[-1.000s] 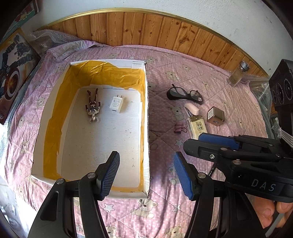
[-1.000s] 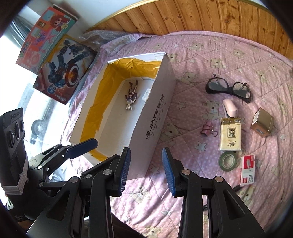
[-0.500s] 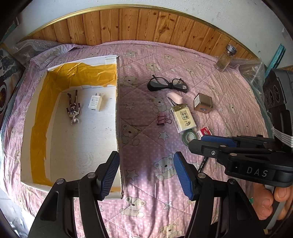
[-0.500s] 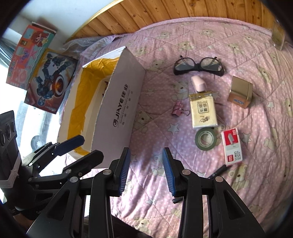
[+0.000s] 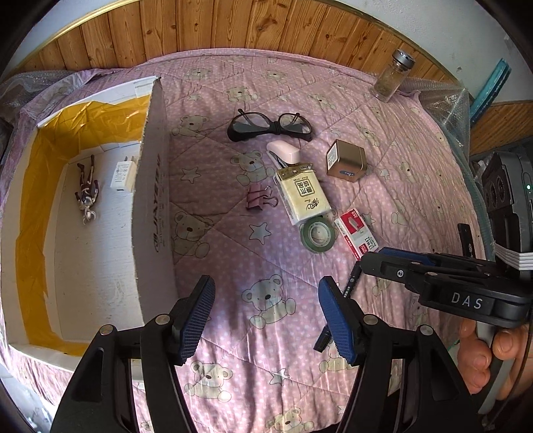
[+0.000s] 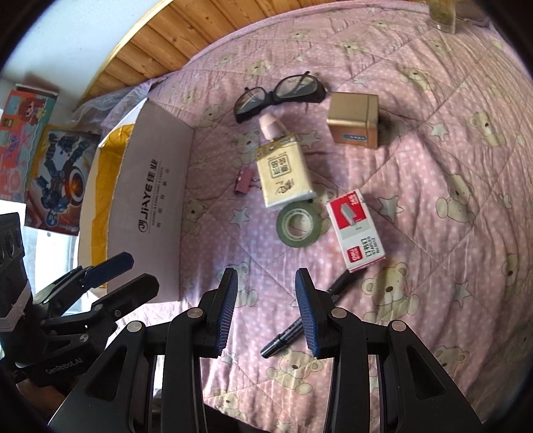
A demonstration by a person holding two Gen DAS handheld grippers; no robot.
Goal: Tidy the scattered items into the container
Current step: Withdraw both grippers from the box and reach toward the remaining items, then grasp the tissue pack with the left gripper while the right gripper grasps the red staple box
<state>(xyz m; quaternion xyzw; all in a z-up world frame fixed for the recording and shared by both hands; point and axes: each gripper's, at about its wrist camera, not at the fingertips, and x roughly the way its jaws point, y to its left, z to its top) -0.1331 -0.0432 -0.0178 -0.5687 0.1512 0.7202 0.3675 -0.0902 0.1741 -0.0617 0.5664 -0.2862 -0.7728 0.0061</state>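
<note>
A white cardboard box (image 5: pixel 151 186) (image 6: pixel 150 206) with yellow tape inside sits left on the pink quilt; a small figure (image 5: pixel 87 190) and a white charger (image 5: pixel 122 176) lie in it. Right of the box lie black glasses (image 5: pixel 269 126) (image 6: pixel 279 91), a pink stapler (image 5: pixel 283 154), a tissue pack (image 5: pixel 303 196) (image 6: pixel 283 175), a pink binder clip (image 5: pixel 258 201) (image 6: pixel 244 180), a gold box (image 5: pixel 346 161) (image 6: pixel 354 120), a green tape roll (image 5: pixel 317 234) (image 6: pixel 299 224), a staples box (image 5: pixel 358 233) (image 6: pixel 356 229) and a black pen (image 6: pixel 313 316). My left gripper (image 5: pixel 265 316) and right gripper (image 6: pixel 266 311) hover open, holding nothing.
A glass jar (image 5: pixel 393 75) stands at the quilt's far right. Wooden panelling (image 5: pixel 233 26) runs along the back. Toy boxes (image 6: pixel 56 173) lean beside the bed on the left. A person's hand (image 5: pixel 489 359) holds the right gripper.
Both grippers have swung right, away from above the box toward the scattered items. The items now appear closer and more central. Both stay open.
</note>
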